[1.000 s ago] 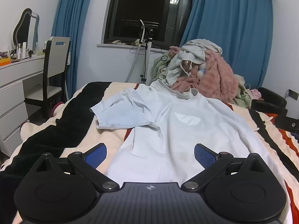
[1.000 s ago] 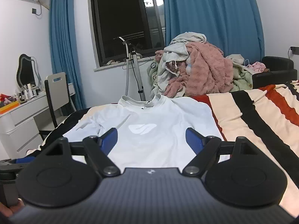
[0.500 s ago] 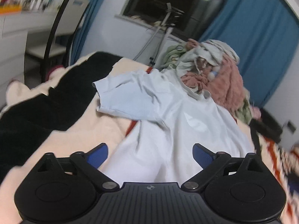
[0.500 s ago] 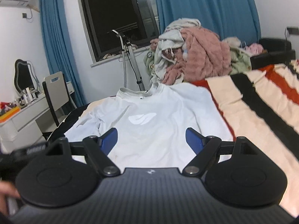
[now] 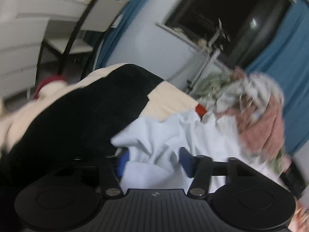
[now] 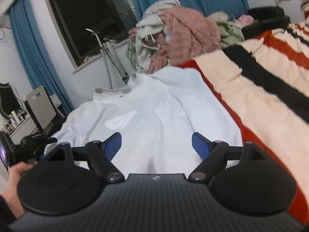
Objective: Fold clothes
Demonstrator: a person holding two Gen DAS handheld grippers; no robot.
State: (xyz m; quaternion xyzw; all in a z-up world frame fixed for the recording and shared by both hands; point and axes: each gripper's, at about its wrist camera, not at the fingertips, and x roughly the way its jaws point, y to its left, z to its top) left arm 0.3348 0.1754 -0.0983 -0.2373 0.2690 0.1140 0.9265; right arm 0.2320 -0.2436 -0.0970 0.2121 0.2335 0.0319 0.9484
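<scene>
Left gripper (image 5: 152, 161) jaws just closed onto shirt (image 5: 154, 135) sleeve, so folding can start; right gripper (image 6: 156, 145) wide, empty.

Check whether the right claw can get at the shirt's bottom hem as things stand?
Probably yes. The right claw hangs open just above the white shirt, with bare fabric between its fingers and nothing covering it; the hem itself is hidden behind the claw body.
</scene>
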